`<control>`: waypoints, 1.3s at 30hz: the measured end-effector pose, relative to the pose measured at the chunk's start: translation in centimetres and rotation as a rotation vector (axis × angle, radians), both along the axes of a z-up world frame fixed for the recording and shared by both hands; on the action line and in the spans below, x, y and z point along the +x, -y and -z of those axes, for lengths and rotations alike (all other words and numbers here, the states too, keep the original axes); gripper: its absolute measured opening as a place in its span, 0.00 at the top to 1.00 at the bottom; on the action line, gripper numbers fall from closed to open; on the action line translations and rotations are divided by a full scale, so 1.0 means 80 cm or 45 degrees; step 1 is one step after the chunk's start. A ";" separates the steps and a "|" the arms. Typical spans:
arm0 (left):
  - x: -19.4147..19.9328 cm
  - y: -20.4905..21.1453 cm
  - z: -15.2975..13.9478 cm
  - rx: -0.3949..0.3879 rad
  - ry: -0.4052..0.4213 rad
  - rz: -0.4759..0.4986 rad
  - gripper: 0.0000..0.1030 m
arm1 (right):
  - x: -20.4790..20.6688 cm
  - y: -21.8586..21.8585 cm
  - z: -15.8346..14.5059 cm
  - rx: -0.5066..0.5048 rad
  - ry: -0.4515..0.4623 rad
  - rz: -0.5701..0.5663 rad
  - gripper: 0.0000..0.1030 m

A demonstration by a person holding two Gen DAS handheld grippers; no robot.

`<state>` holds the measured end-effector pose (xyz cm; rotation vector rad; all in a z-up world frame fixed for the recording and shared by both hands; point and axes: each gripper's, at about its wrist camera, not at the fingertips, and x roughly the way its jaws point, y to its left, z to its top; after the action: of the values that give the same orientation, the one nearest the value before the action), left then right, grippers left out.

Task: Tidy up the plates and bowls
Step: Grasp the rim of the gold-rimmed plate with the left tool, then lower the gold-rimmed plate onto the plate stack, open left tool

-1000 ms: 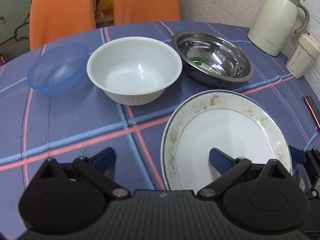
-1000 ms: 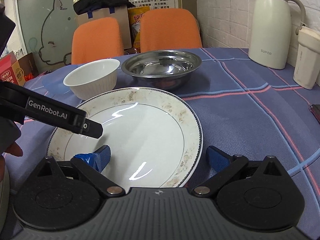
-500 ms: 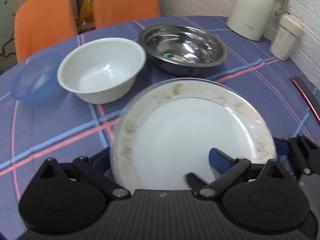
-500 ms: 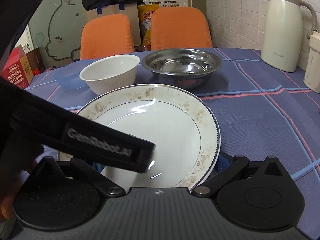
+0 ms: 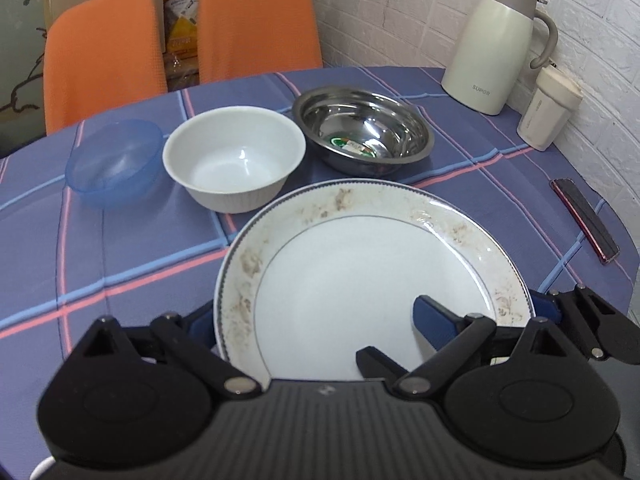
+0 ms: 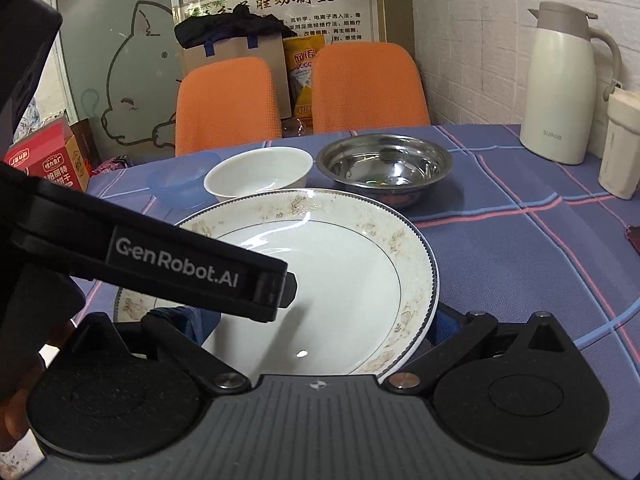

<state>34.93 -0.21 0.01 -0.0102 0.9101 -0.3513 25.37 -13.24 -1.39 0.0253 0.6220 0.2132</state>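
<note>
A white plate (image 5: 372,276) with a brown-speckled rim hangs tilted above the blue plaid table (image 5: 120,260), its far edge overlapping the white bowl (image 5: 234,164). My left gripper (image 5: 316,316) is spread wide at the plate's near left edge, its left finger under the rim and its right finger on top. From the near right, my right gripper (image 6: 316,320) is also spread wide, with one finger over the plate (image 6: 340,276) and the other under its rim. Beyond stand a blue plastic bowl (image 5: 114,162) and a steel bowl (image 5: 362,136).
A cream thermos jug (image 5: 496,44) and a lidded cup (image 5: 548,112) stand at the back right by the brick wall. A dark phone (image 5: 584,220) lies near the table's right edge. Two orange chairs (image 5: 104,60) stand behind the table.
The plate lay flat on the table a second ago and is now raised and tilted. Both grippers have come in under and over its near rim and risen with it.
</note>
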 end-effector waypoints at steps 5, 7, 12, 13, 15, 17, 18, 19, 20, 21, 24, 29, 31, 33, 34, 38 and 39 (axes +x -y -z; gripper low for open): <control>-0.032 -0.032 -0.017 -0.023 0.035 -0.049 0.08 | -0.021 -0.024 -0.011 0.008 0.025 -0.057 0.12; -0.053 -0.051 -0.026 -0.027 0.065 -0.081 0.08 | -0.035 -0.039 -0.016 0.013 0.041 -0.100 0.12; -0.113 -0.108 -0.040 -0.019 0.109 -0.189 0.08 | -0.072 -0.086 -0.023 0.037 0.060 -0.227 0.12; -0.126 -0.120 -0.040 -0.012 0.111 -0.213 0.08 | -0.079 -0.095 -0.022 0.043 0.058 -0.256 0.12; -0.151 -0.141 -0.039 0.003 0.114 -0.258 0.08 | -0.093 -0.112 -0.020 0.044 0.050 -0.310 0.12; -0.174 -0.161 -0.035 0.010 0.109 -0.301 0.08 | -0.106 -0.128 -0.017 0.043 0.040 -0.348 0.12; -0.184 -0.168 -0.032 0.012 0.105 -0.322 0.08 | -0.113 -0.134 -0.014 0.039 0.035 -0.368 0.12; -0.192 -0.174 -0.028 0.013 0.097 -0.341 0.08 | -0.118 -0.140 -0.012 0.031 0.027 -0.388 0.12; -0.199 -0.181 -0.023 0.013 0.088 -0.356 0.08 | -0.124 -0.145 -0.010 0.023 0.021 -0.403 0.12; -0.206 -0.187 -0.018 0.010 0.076 -0.368 0.08 | -0.128 -0.150 -0.007 0.013 0.015 -0.414 0.12; -0.216 -0.197 -0.004 -0.013 0.037 -0.385 0.08 | -0.137 -0.157 0.001 -0.012 -0.005 -0.428 0.12; -0.224 -0.198 0.002 -0.006 0.074 -0.384 0.08 | -0.145 -0.160 0.007 -0.036 0.004 -0.447 0.12; -0.227 -0.199 0.004 0.009 0.086 -0.388 0.08 | -0.146 -0.162 0.010 -0.027 -0.015 -0.469 0.12; -0.226 -0.202 0.008 0.011 0.075 -0.394 0.08 | -0.145 -0.162 0.012 -0.018 -0.033 -0.479 0.15; -0.224 -0.207 0.011 -0.009 0.051 -0.400 0.08 | -0.145 -0.162 0.013 -0.019 -0.039 -0.486 0.15; -0.228 -0.212 0.013 -0.028 0.057 -0.400 0.08 | -0.149 -0.162 0.010 -0.044 -0.012 -0.480 0.15; -0.230 -0.209 0.009 -0.018 0.080 -0.390 0.08 | -0.149 -0.161 0.009 -0.042 -0.008 -0.477 0.15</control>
<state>16.52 16.51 -0.67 -0.1496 0.8293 -0.0723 13.41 -0.38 -2.12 -0.1234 0.6329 0.5651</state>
